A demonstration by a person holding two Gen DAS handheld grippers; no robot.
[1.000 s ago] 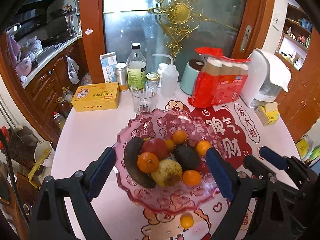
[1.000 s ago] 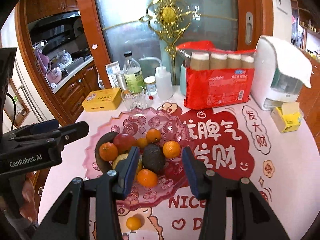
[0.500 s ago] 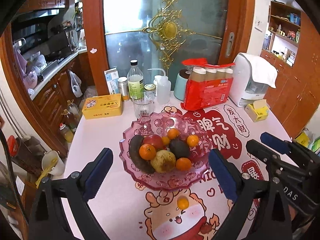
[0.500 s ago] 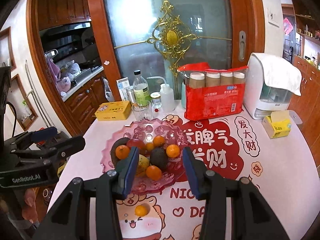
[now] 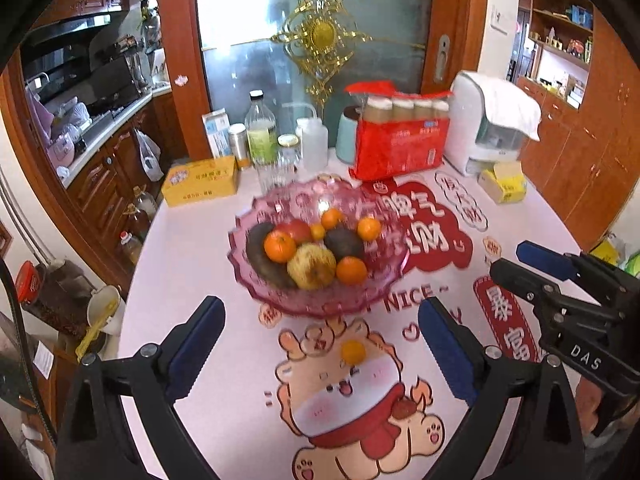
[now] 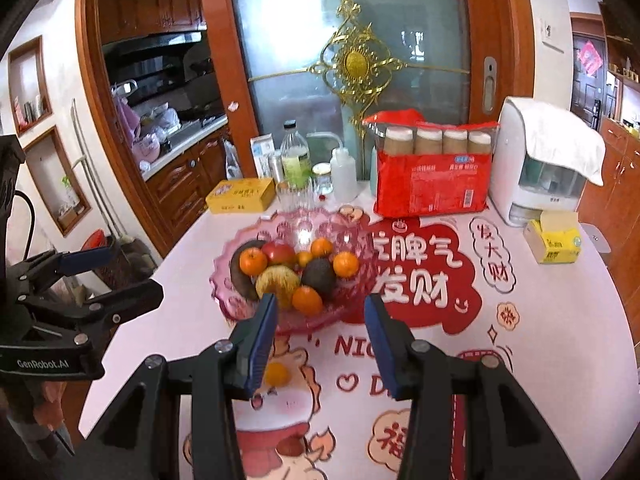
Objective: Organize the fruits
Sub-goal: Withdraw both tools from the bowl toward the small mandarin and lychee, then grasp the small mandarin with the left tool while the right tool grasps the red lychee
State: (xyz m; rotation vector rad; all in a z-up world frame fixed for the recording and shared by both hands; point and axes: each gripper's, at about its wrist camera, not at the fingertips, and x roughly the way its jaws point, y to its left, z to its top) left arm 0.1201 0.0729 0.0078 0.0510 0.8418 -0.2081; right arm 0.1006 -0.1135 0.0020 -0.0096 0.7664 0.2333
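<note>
A pink glass fruit bowl point(image 5: 384, 292) point(image 6: 224, 292) stands mid-table, holding several oranges, a red apple point(image 5: 298, 230), a yellow pear point(image 5: 312, 266) point(image 6: 278, 280) and dark avocados point(image 5: 344, 242) point(image 6: 318, 276). One small orange point(image 5: 353, 351) point(image 6: 277, 374) lies loose on the cartoon mat in front of the bowl. My left gripper point(image 5: 320, 340) is open and empty, above the mat short of the bowl. My right gripper point(image 6: 320, 320) is open and empty, to the right of the left one; it shows in the left wrist view point(image 5: 560, 276).
At the table's back stand a yellow box point(image 5: 200, 180), bottles and jars point(image 5: 262, 132), a red pack of cups point(image 5: 400, 140), a white appliance point(image 5: 492, 124) and a small yellow box point(image 5: 502, 184). The table's left edge drops to the kitchen floor.
Both grippers have pulled back and up from the bowl, which now looks smaller and farther. The loose orange now shows between the left fingers. Both stay open.
</note>
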